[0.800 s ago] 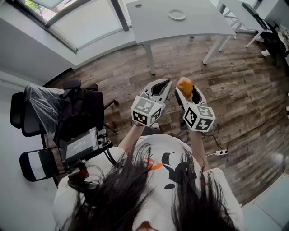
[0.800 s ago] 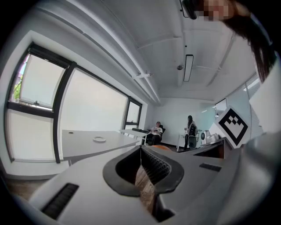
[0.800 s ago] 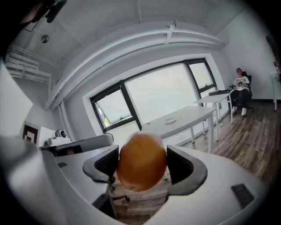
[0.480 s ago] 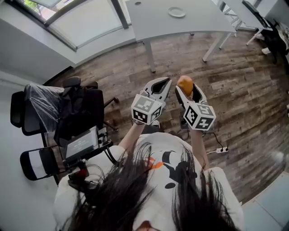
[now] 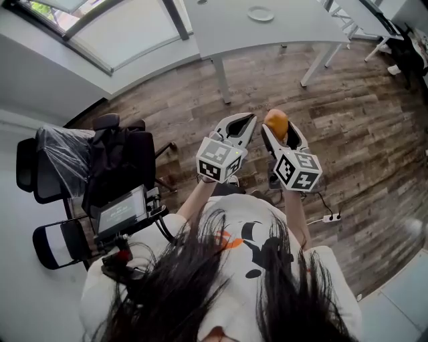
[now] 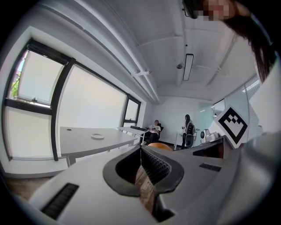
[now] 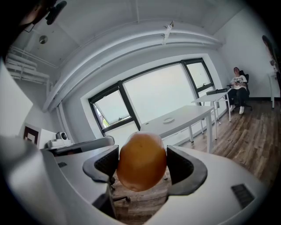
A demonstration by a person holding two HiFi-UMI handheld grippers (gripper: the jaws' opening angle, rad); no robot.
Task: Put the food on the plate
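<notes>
My right gripper [image 5: 275, 127] is shut on an orange, round piece of food [image 5: 275, 123], held up in the air above the wooden floor. In the right gripper view the orange food [image 7: 141, 161] fills the space between both pads. My left gripper [image 5: 242, 125] hangs just to the left of it, shut with nothing held; in its own view the left gripper [image 6: 141, 151] has its jaw tips touching. A small white plate [image 5: 260, 13] lies on the grey table [image 5: 227, 27] far ahead. That plate [image 7: 168, 120] is also in the right gripper view.
A black office chair [image 5: 117, 160] draped with dark cloth stands at the left, beside a folding chair [image 5: 57, 242] and a small screen [image 5: 120, 212]. A power strip [image 5: 330, 217] lies on the floor at the right. Two people [image 6: 153, 129] are at the far end of the room.
Both grippers have drifted slightly right and forward with the orange food still held. The table and plate have slid a little toward the top of the head view.
</notes>
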